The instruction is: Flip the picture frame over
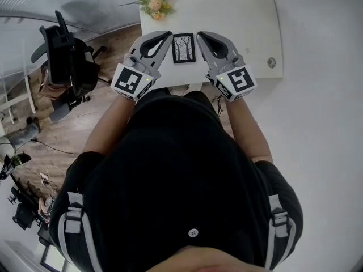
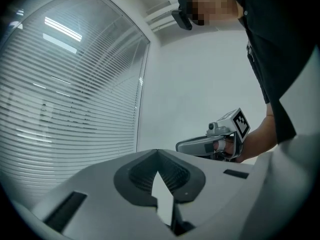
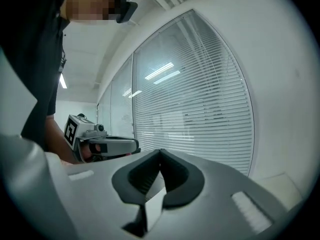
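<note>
Down between my left claw point(image 1: 168, 35) and right claw point(image 1: 199, 35), both pinched closed and empty, the picture frame point(image 1: 184, 48) lies picture-up on the counter point(image 1: 244, 21), long axis pointing away from me, equally near either.

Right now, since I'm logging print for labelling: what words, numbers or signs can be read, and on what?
No readable words or numbers in any view.
Left marker cube, right marker cube: black-and-white square codes, no letters.
Picture frame: tree drawing, no caption visible.
</note>
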A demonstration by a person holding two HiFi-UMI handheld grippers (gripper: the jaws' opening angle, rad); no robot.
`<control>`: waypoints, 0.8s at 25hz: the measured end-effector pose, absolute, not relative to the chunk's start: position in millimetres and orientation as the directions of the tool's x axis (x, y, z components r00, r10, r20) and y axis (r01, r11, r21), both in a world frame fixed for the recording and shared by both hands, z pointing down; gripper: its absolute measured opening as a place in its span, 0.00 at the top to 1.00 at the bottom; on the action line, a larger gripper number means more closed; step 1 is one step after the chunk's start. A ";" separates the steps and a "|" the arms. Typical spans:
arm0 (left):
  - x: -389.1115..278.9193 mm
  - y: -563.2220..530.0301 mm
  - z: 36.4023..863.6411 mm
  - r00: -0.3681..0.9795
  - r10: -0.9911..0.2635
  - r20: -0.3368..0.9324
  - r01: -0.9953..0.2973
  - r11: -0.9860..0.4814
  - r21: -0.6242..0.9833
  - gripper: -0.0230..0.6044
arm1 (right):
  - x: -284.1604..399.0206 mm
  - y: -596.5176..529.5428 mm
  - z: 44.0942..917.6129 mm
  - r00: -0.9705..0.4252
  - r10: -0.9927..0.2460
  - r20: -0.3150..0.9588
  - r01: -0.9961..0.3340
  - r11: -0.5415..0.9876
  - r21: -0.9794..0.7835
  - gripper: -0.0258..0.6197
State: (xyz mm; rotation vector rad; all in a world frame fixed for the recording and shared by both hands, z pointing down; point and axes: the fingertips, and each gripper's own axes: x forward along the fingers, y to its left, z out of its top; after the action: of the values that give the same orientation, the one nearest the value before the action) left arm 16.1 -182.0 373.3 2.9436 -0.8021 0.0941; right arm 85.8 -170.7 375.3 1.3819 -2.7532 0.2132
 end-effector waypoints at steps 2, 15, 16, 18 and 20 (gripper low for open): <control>17.9 -182.2 364.9 0.868 -0.492 0.062 -0.496 -0.865 0.073 0.96 | 86.4 -170.7 365.6 -0.596 -0.797 0.095 -0.803 0.590 -0.087 0.94; 20.1 -184.8 347.9 0.873 -0.485 0.055 -0.488 -0.870 0.067 0.96 | 95.4 -173.6 333.9 -0.577 -0.816 0.040 -0.816 0.576 -0.044 0.94; 19.6 -186.0 347.6 0.870 -0.490 0.059 -0.493 -0.867 0.067 0.96 | 96.6 -174.2 333.9 -0.576 -0.817 0.041 -0.818 0.574 -0.044 0.94; 18.1 -189.1 347.7 0.862 -0.502 0.070 -0.507 -0.860 0.065 0.96 | 98.4 -175.4 335.3 -0.574 -0.818 0.043 -0.819 0.572 -0.045 0.94; 17.3 -191.5 347.6 0.858 -0.509 0.071 -0.513 -0.856 0.061 0.96 | 99.5 -175.9 337.2 -0.573 -0.818 0.047 -0.820 0.571 -0.044 0.94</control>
State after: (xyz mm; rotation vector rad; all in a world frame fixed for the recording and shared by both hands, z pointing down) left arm 17.3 -191.5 347.6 2.9533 -0.8131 0.0807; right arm 99.5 -175.9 337.2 1.4418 -2.7651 0.0944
